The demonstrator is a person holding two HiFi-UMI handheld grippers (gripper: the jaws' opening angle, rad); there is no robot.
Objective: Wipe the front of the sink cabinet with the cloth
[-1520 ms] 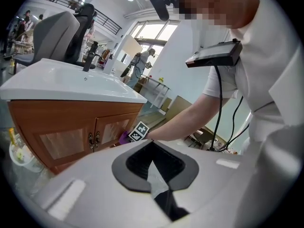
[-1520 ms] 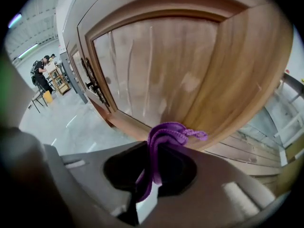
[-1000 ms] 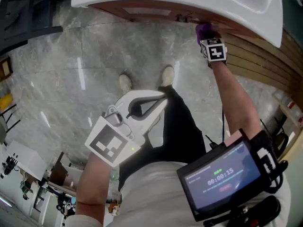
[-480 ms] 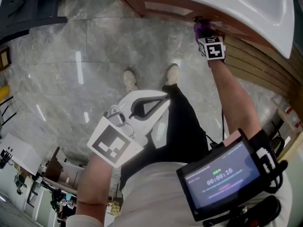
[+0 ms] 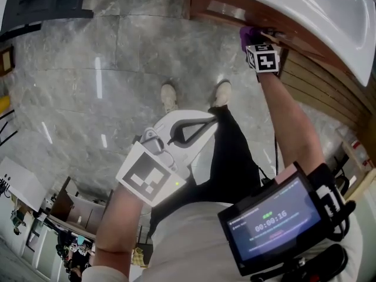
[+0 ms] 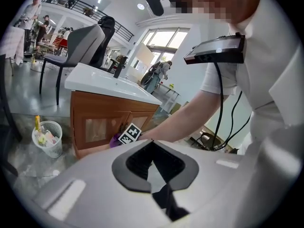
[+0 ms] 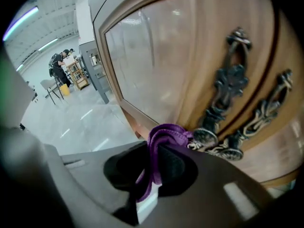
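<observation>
Right gripper [image 7: 153,172]: jaws clamped on a purple cloth [image 7: 164,134], a fold bunched above the tips. The cloth is pressed to the wooden front of the sink cabinet [image 7: 152,56], touching the lower end of two ornate metal handles [image 7: 228,89]. Left gripper [image 6: 152,148]: jaws together, nothing between them, held at the person's waist, well apart from the cabinet. White sink [image 5: 329,10] overhangs the doors. Grey marble floor [image 5: 117,69]; a waste basket [image 6: 47,137] stands beside the cabinet

Purple cloth [image 7: 164,136], bunched, clamped in right gripper [image 7: 151,169], held against wooden cabinet [image 7: 156,56] door beside ornate metal handles [image 7: 229,91].
</observation>
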